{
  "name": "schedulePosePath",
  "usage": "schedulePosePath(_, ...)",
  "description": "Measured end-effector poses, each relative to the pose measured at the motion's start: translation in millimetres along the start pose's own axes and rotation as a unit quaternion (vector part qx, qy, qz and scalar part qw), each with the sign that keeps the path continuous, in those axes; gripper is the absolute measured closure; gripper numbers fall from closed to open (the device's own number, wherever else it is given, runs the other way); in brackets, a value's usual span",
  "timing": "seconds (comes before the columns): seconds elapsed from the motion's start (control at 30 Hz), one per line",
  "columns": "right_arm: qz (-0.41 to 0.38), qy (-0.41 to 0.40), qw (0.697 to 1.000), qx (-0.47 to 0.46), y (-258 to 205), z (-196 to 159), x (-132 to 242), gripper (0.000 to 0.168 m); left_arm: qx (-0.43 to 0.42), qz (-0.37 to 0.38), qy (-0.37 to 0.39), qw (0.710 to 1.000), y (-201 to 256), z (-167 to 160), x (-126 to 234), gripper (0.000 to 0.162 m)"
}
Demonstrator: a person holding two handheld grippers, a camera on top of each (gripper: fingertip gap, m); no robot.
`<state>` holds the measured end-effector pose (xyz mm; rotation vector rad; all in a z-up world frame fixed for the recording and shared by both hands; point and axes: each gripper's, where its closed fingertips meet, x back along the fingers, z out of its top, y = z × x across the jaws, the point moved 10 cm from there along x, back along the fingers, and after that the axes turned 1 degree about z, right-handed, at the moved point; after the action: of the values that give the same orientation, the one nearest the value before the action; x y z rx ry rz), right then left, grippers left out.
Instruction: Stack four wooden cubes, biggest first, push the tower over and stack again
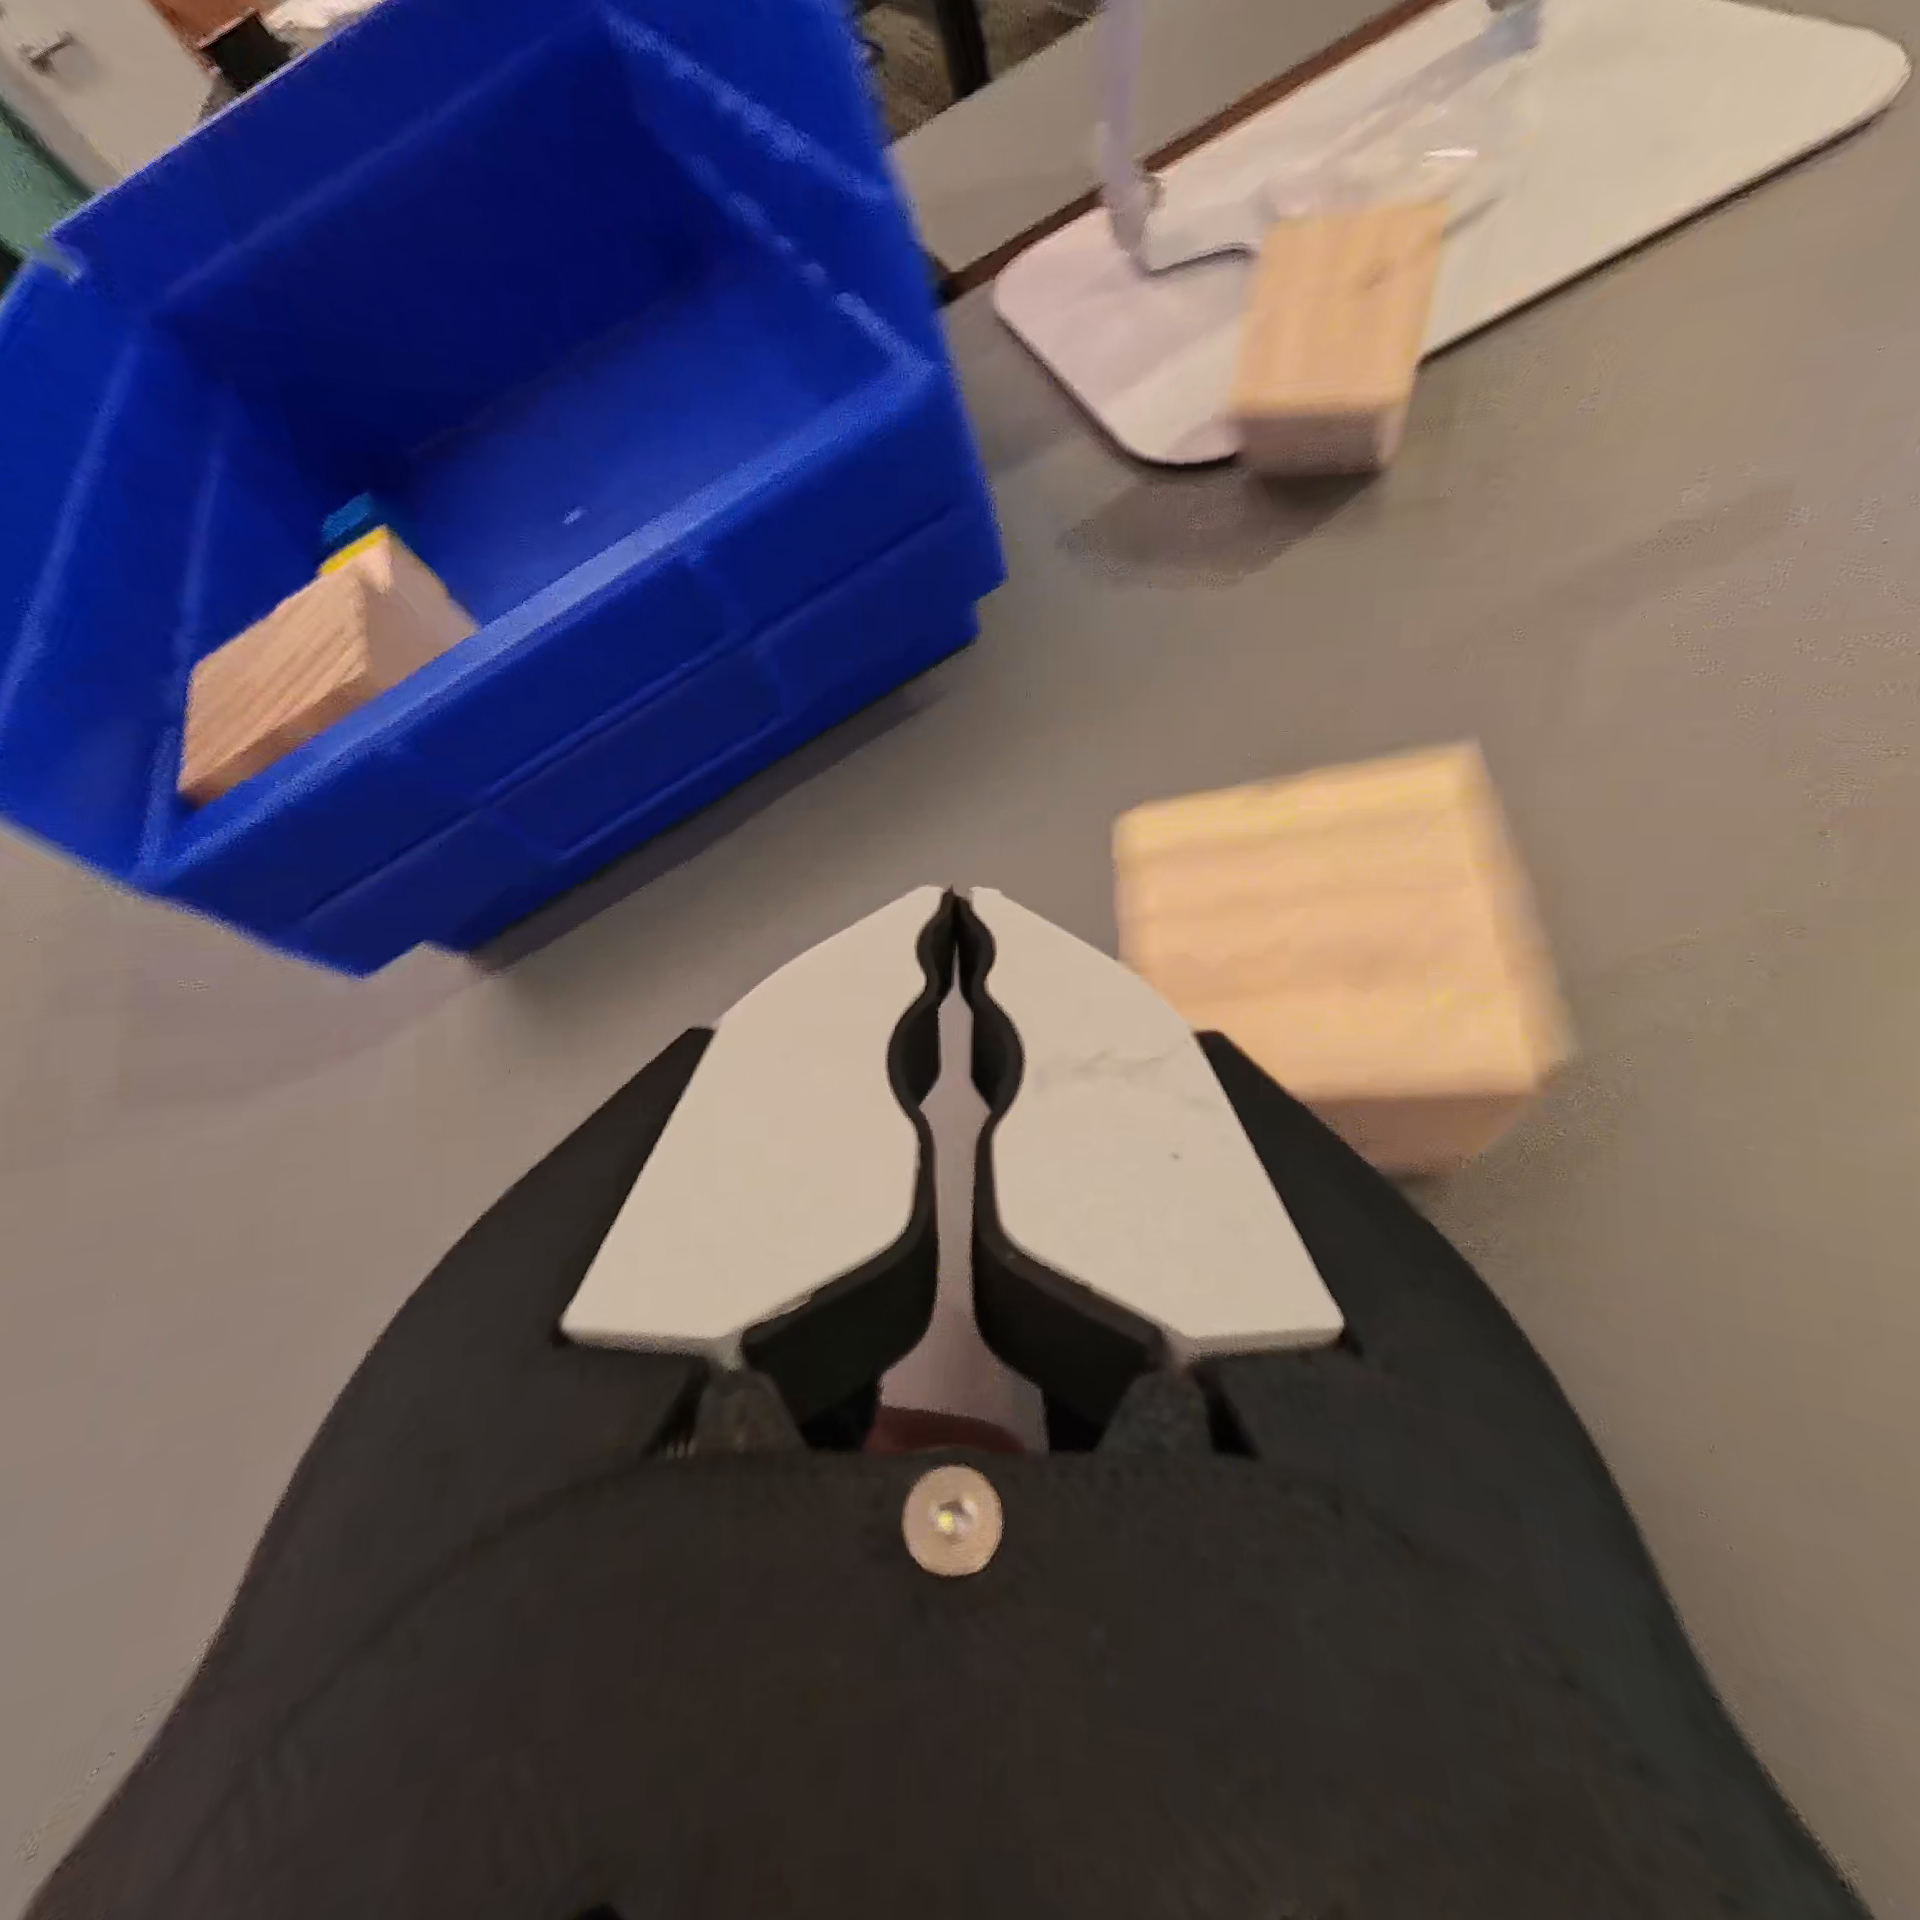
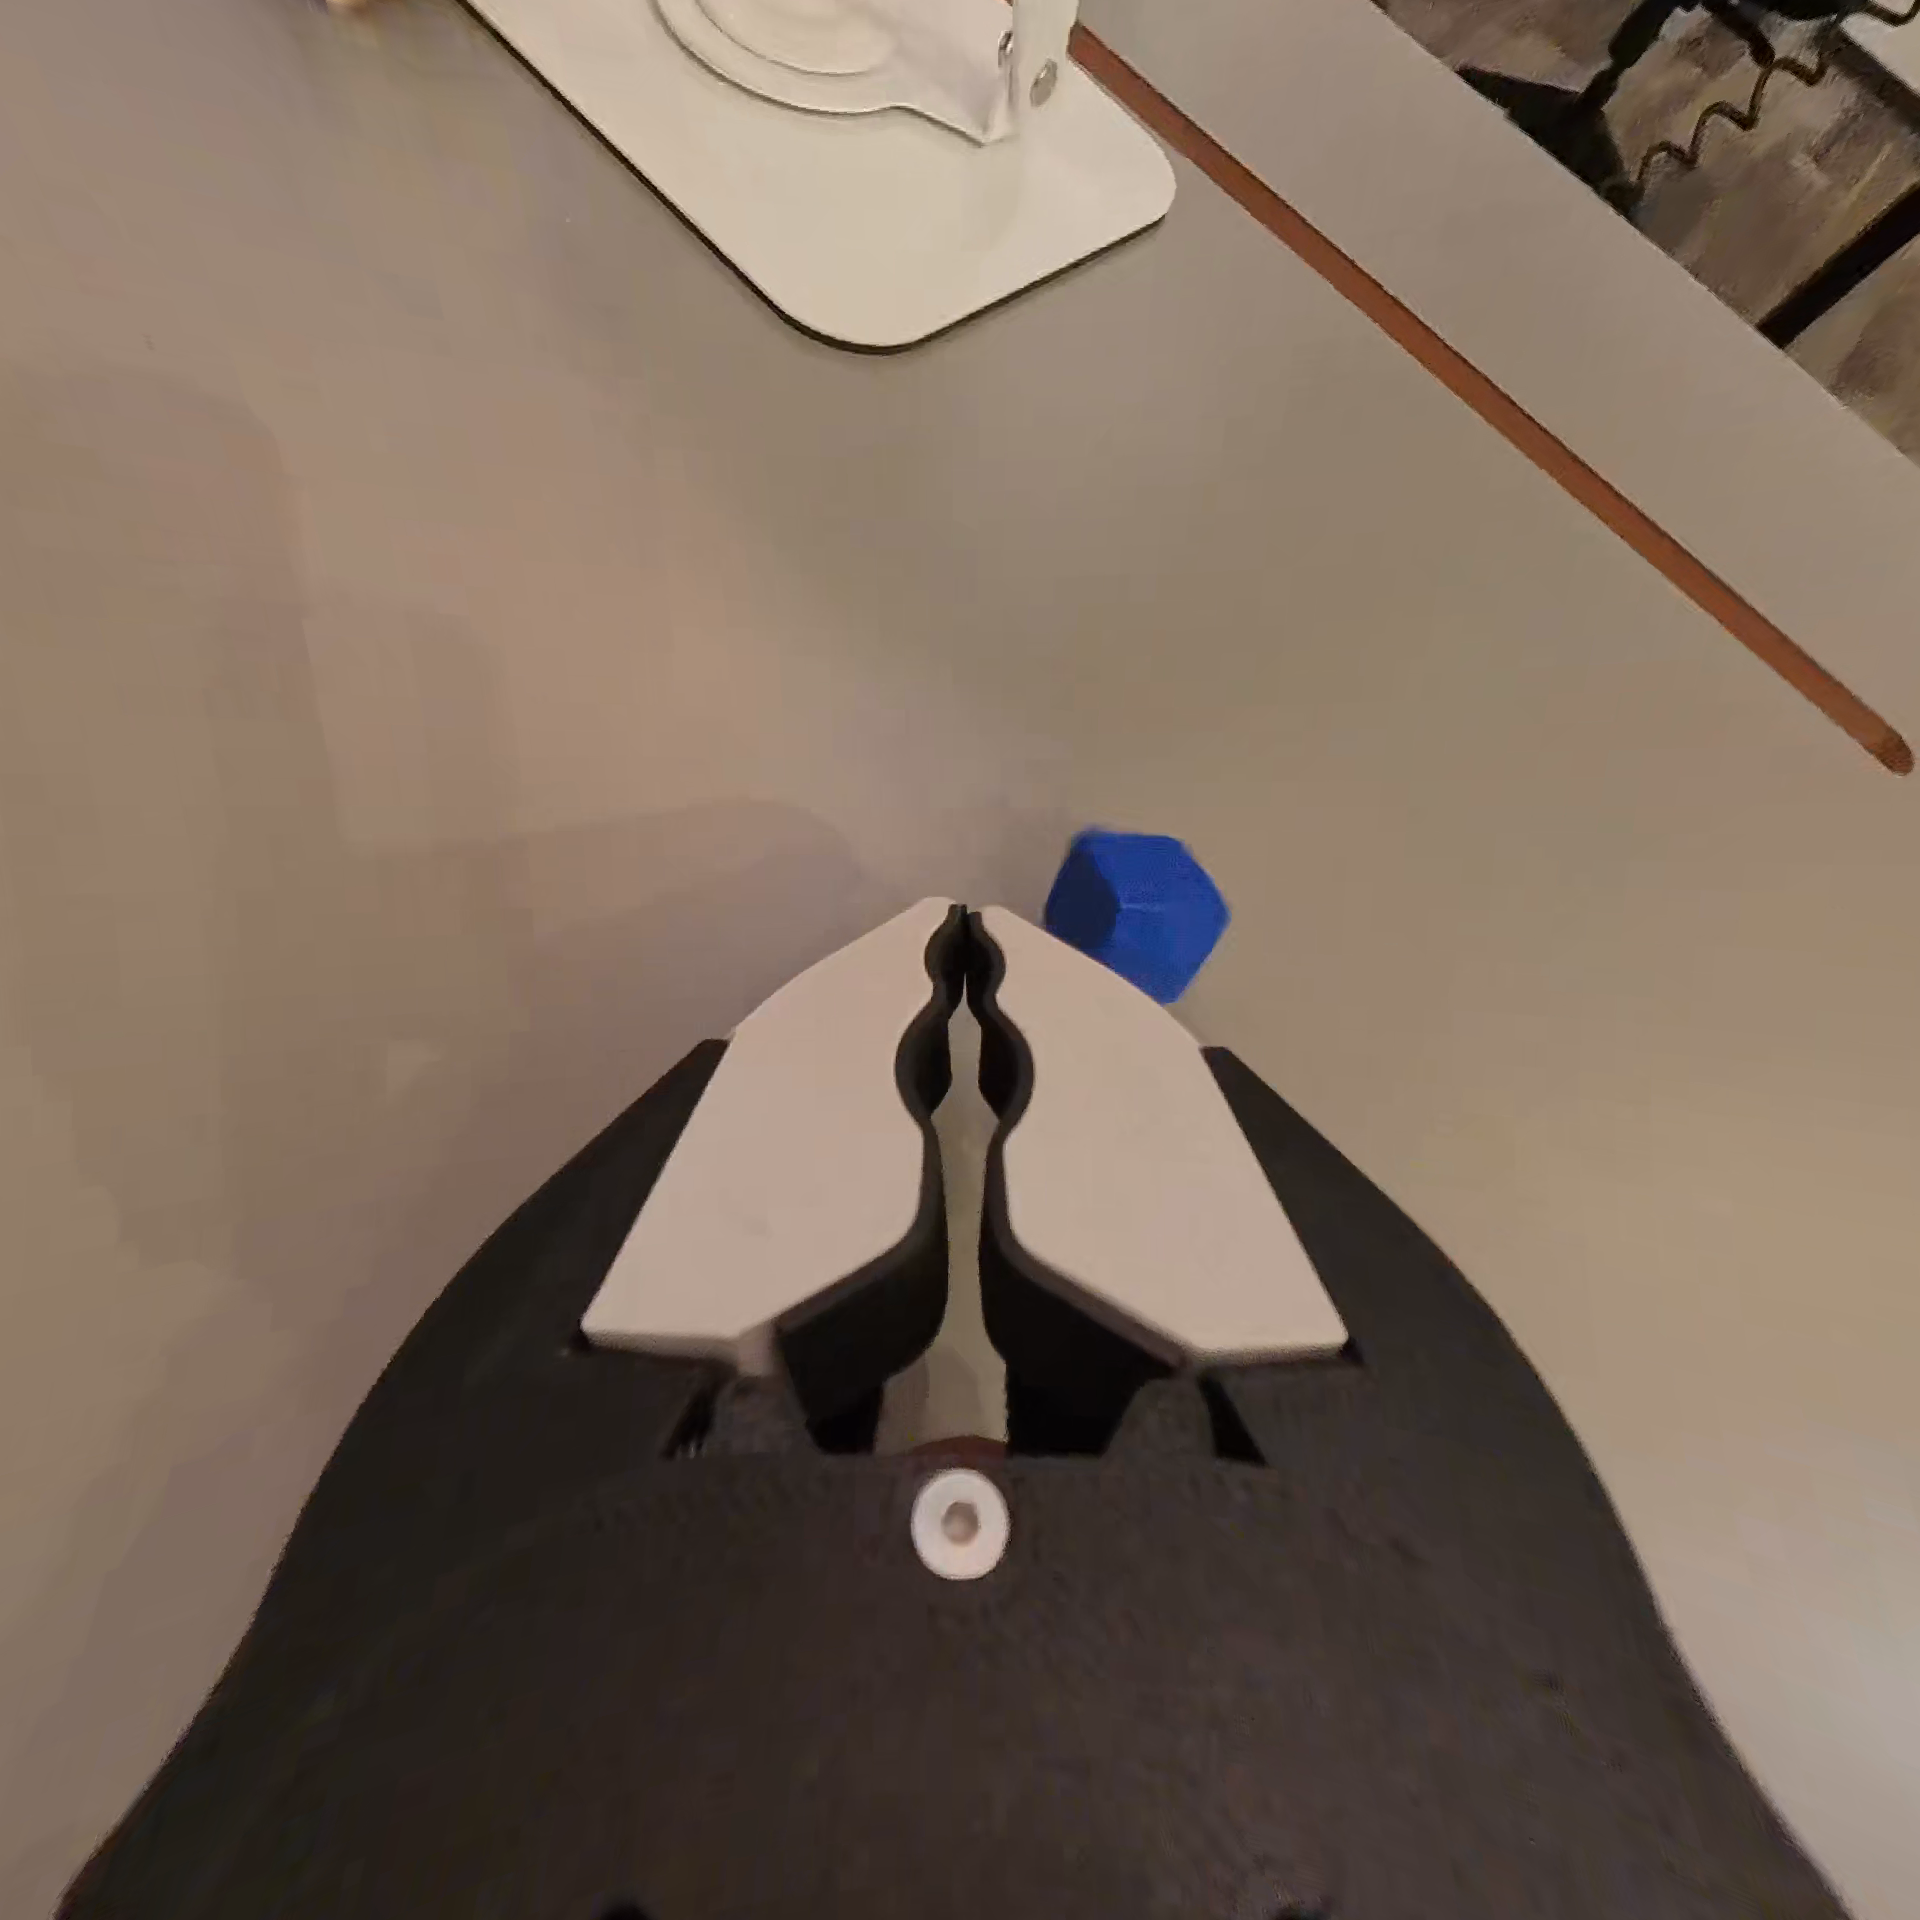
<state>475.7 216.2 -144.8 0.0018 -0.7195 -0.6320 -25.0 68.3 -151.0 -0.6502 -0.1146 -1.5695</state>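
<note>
Left fingers pressed together, empty, over grey surface | large pale wooden cube just right of them | smaller pale wooden cube farther off, on white flat base | third cube inside blue plastic bin | my right fingers closed, empty; small blue block just beside.

The wooden cube in the blue bin is half hidden by the front wall. At two o'clock the far cube is blurred. The blue cube is partly behind the right fingers.
</note>
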Motion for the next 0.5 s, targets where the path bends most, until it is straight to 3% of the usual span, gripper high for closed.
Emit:
schedulePosePath(0.2, 0.028, 0.064, 0.997, -0.024, 18.5, -18.6, 32.2, 0.168, 0.034, 0.018, 0.069, 0.997, -28.8, -9.8, 18.6, 0.162)
schedulePosePath(0.5, 0.012, 0.134, 0.990, -0.045, 40.9, -24.9, 63.5, 0.168, 0.050, 0.022, 0.073, 0.996, -42.5, -15.9, 22.6, 0.162)
